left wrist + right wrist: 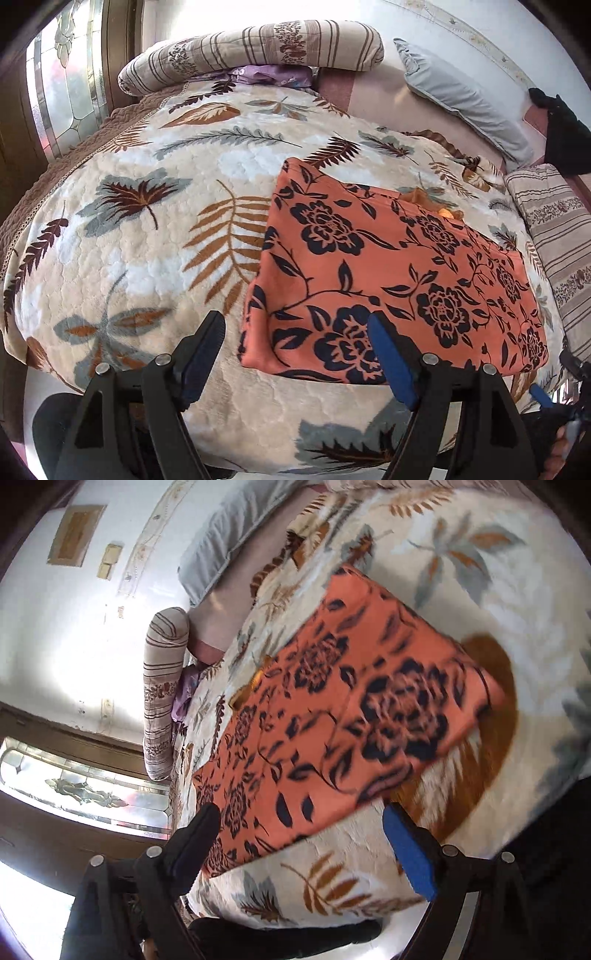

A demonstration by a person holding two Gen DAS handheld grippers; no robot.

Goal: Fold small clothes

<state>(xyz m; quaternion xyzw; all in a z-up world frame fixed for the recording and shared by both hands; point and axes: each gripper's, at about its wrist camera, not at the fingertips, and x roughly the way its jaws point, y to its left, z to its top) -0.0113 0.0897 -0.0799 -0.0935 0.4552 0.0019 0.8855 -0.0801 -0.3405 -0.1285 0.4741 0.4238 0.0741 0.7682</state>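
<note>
An orange garment with a dark floral print (391, 273) lies folded flat on the leaf-patterned blanket (147, 236). My left gripper (295, 325) is open and empty, held just above the garment's near left corner. In the right wrist view the same garment (332, 709) lies on the blanket (480, 572), with a folded layer on top at its right side. My right gripper (301, 816) is open and empty, just over the garment's near edge. That view is tilted and blurred.
A striped bolster (251, 51) and a grey pillow (465, 96) lie at the head of the bed. Another striped cushion (554, 236) lies at the right. A window (62, 85) is at the left. The right gripper's blue pad (541, 395) shows at the lower right.
</note>
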